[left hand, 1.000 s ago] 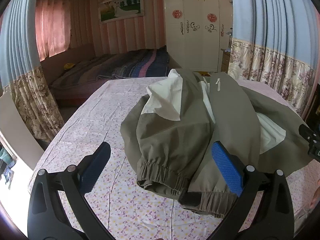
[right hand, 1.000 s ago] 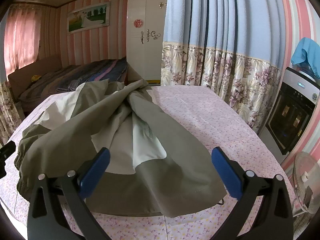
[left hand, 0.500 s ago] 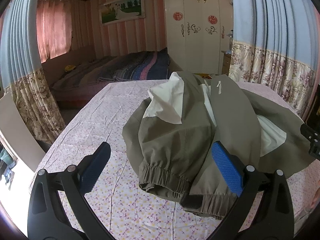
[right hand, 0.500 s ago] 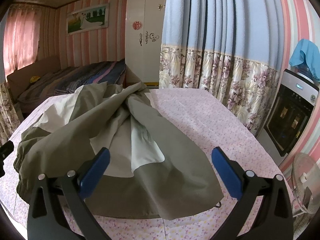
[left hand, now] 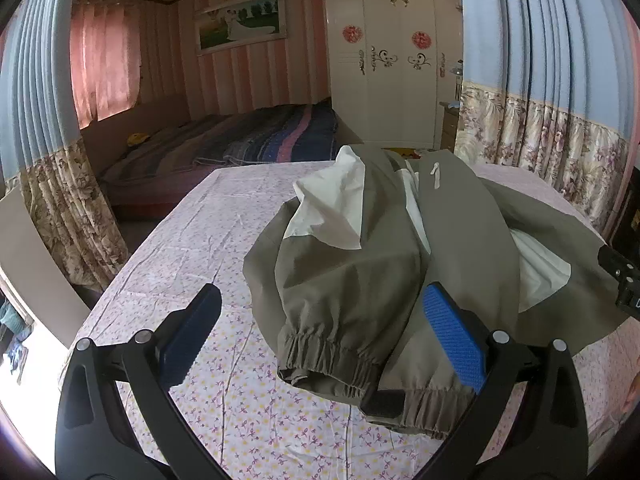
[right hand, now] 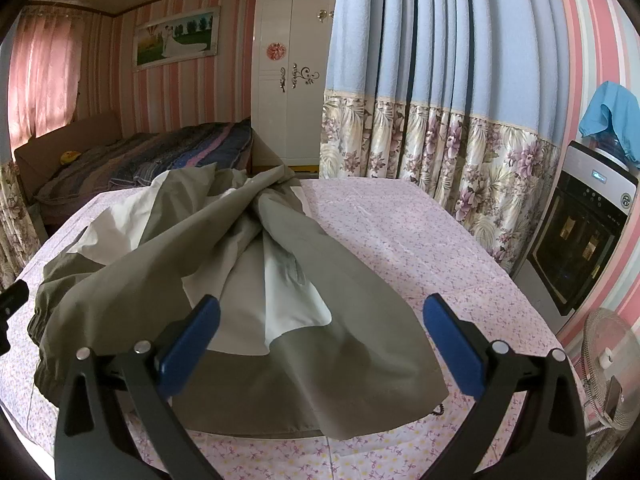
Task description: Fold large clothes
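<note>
An olive and white jacket (left hand: 384, 264) lies crumpled on a table with a pink flowered cloth (left hand: 208, 232). Its elastic cuffs (left hand: 332, 364) point toward me in the left wrist view. My left gripper (left hand: 320, 332) is open and empty, held just above and in front of the cuffs. In the right wrist view the jacket (right hand: 224, 280) spreads across the table, its hem corner (right hand: 400, 404) near the front edge. My right gripper (right hand: 320, 340) is open and empty above the hem. The tip of the right gripper shows at the right edge of the left wrist view (left hand: 620, 276).
A bed (left hand: 240, 148) and a white wardrobe (left hand: 392, 60) stand behind the table. Blue and flowered curtains (right hand: 440, 120) hang to the right. A dark appliance (right hand: 580, 240) and a fan (right hand: 608, 364) stand at the far right beside the table (right hand: 420, 240).
Both grippers have drawn back slightly from the jacket and stayed open. The jacket has not moved.
</note>
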Motion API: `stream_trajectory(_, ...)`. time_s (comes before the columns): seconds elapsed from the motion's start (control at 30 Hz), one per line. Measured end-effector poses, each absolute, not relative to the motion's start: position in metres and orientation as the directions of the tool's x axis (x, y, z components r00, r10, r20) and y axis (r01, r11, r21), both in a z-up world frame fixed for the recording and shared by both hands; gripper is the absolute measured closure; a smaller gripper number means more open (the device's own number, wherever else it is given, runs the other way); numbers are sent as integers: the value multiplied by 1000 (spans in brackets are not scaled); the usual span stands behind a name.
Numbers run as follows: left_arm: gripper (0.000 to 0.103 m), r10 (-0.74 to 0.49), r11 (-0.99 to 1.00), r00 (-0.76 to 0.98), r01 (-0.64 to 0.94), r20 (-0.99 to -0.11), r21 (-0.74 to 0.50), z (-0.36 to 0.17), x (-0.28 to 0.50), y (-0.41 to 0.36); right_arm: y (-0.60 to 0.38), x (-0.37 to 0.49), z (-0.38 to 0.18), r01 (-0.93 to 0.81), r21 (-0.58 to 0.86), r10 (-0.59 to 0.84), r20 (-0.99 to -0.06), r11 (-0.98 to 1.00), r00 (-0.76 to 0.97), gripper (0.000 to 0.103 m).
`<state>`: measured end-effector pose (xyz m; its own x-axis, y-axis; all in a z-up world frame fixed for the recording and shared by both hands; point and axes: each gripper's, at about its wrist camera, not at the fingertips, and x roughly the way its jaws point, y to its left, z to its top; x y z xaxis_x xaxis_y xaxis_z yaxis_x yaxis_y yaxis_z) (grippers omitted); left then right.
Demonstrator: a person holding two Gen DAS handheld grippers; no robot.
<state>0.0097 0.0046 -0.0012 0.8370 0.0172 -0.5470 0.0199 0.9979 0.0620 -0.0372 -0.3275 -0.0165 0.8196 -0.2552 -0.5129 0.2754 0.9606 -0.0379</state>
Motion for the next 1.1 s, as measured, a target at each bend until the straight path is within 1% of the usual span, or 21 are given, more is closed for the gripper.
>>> stream_trajectory(0.8,3,-12,998,836,47,-548,50,-3,6,4,-317,-44,-13,263,-46,-250,-500,964,829,2)
stream_trajectory(0.87,3,-8,998,842,39,-540,47,-3,5,9,-315,-43,-13,222,-24,-202,-513,975,835,2)
stream_trajectory(0.97,3,25,998,850,7,-526,59,-4,8,25,-319,-34,-23,116,119,-23,-591,986,807,2)
stream_trajectory(1.0,3,41,998,851,-8,-524,65,-5,10,31,-320,-32,-26,98,153,14,-598,983,801,2)
stream_trajectory(1.07,3,55,998,840,-26,-540,61,-9,16,45,-319,-29,-31,102,174,23,-600,979,800,2)
stream_trajectory(1.1,3,45,999,823,-21,-566,50,-13,22,53,-316,-28,-32,107,164,12,-595,981,803,2)
